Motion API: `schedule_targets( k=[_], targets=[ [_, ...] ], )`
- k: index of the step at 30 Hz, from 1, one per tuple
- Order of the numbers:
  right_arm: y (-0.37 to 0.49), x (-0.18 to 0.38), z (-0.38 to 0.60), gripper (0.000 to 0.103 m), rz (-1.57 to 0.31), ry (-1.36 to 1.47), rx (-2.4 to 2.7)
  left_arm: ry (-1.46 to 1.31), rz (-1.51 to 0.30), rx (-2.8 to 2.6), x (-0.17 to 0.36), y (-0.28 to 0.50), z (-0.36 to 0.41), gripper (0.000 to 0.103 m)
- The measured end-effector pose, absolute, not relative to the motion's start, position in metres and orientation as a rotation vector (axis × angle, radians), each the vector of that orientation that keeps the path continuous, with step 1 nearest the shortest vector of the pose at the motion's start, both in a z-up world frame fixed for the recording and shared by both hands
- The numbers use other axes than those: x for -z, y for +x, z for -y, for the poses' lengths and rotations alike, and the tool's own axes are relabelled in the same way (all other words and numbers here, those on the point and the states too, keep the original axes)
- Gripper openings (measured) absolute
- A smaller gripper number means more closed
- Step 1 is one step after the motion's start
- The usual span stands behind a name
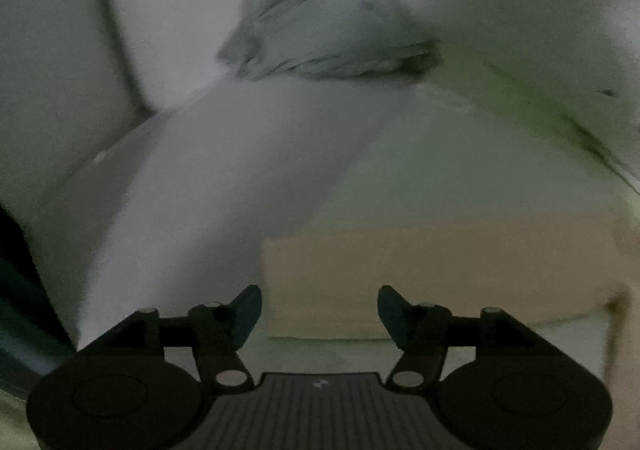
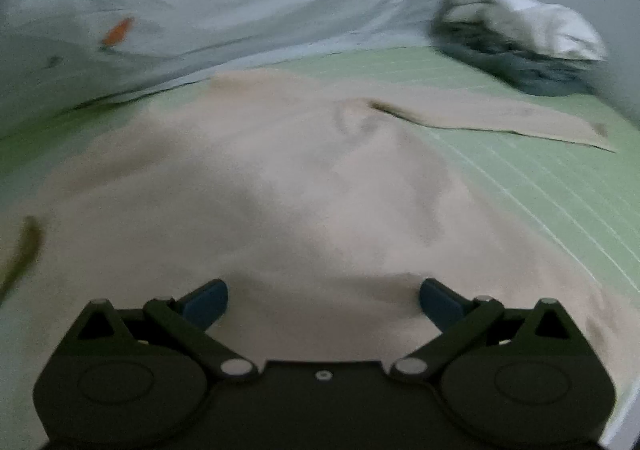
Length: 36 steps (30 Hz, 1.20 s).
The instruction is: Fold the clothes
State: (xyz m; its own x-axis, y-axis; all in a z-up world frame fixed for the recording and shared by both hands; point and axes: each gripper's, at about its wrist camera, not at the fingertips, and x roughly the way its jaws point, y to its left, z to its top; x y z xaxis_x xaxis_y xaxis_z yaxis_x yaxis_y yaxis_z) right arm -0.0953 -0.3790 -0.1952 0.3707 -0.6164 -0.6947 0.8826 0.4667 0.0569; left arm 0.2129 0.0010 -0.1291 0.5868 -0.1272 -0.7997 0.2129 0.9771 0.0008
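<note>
Green bed (image 2: pixel 520 186) under a beige garment (image 2: pixel 304 186), spread flat, one sleeve (image 2: pixel 500 118) out. Risk: bunching if pinched mid-panel. Other clothes (image 2: pixel 520 46) heaped beyond. Right hand-held gripper (image 2: pixel 323 300) spread, empty; left hand-held gripper (image 1: pixel 320 314) likewise.

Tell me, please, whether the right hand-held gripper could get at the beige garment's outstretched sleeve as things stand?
Probably yes: the right hand-held gripper is open and empty, and only flat beige garment lies before the sleeve.
</note>
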Motion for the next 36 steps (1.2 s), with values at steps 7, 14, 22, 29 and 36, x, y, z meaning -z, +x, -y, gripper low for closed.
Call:
schedule_targets(
  k=[7, 14, 22, 29, 36],
  targets=[
    [-0.117, 0.158, 0.432, 0.103, -0.634, 0.295, 0.817, 0.159, -0.903, 0.383, 0.110, 0.172, 0.101, 0.087],
    [-0.117, 0.150, 0.517, 0.103, -0.635, 0.225, 0.763, 0.157, -0.909, 0.574, 0.105, 0.154, 0.211, 0.092],
    [-0.065, 0.166, 0.615, 0.103, -0.671, 0.216, 0.729, 0.324, -0.817, 0.593, 0.118, 0.183, 0.323, 0.079],
    [-0.005, 0.202, 0.675, 0.072, -0.767, 0.188, 0.646, 0.409, -0.857, 0.713, 0.153, 0.235, 0.395, 0.065],
    [-0.006, 0.204, 0.690, 0.051, -0.738, 0.268, 0.524, 0.430, -0.916, 0.783, 0.185, 0.259, 0.419, 0.058]
  ],
)
